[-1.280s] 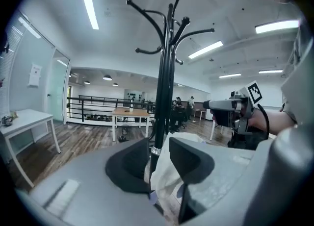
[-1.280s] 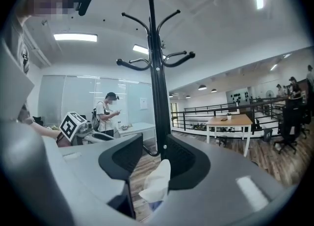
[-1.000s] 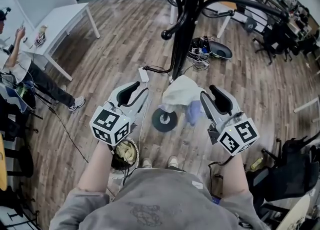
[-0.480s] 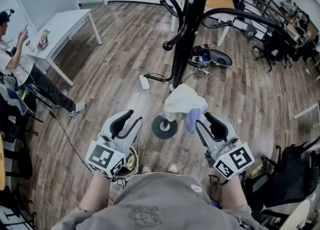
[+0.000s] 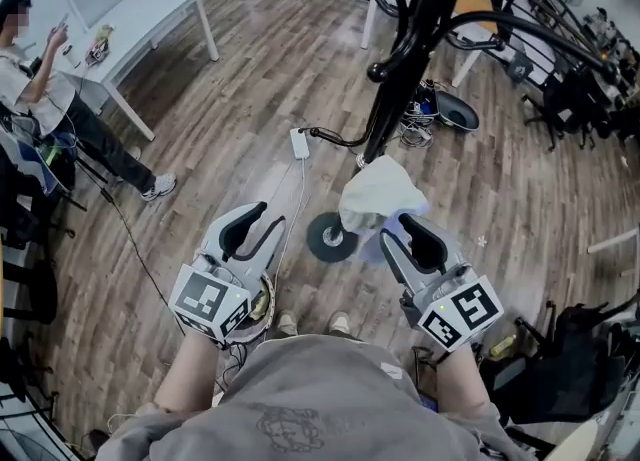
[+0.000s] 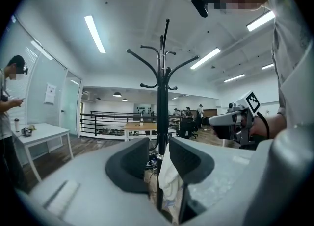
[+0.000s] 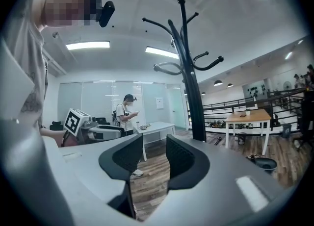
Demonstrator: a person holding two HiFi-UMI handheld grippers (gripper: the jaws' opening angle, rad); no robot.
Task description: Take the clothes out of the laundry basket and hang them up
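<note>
Straight ahead of me, on the wood floor, stands the biggest thing, the tall black coat rack, with curved hooks sticking out all round. Far off to the left is a white table, and a person is beside it, looking at something held in one hand. Near my feet, on the left, sits the laundry basket. It is half hidden under my left tongs, and I can see a yellowish cloth in it. A white cloth hangs low on the near side of the rack's pole, with a bit of pale purple under it. I cannot tell which hook it hangs from. My left tongs are spread apart and pinch nothing. The white cloth only shows through the gap, farther off by the pole. My right tongs are spread too, with just bare floor between them. Their tips are near the white cloth but do not hold it. I think the white one is already up, so the yellowish one in the basket looks like my next job. It should be light, soft and floppy. It will not break, but it will sag and bunch up, and thin cloth can slip out of a weak pinch. I would grab a thick fold at the top of the pile and squeeze well. Then I would lift it clear of the basket before I carry it to a free hook.
</note>
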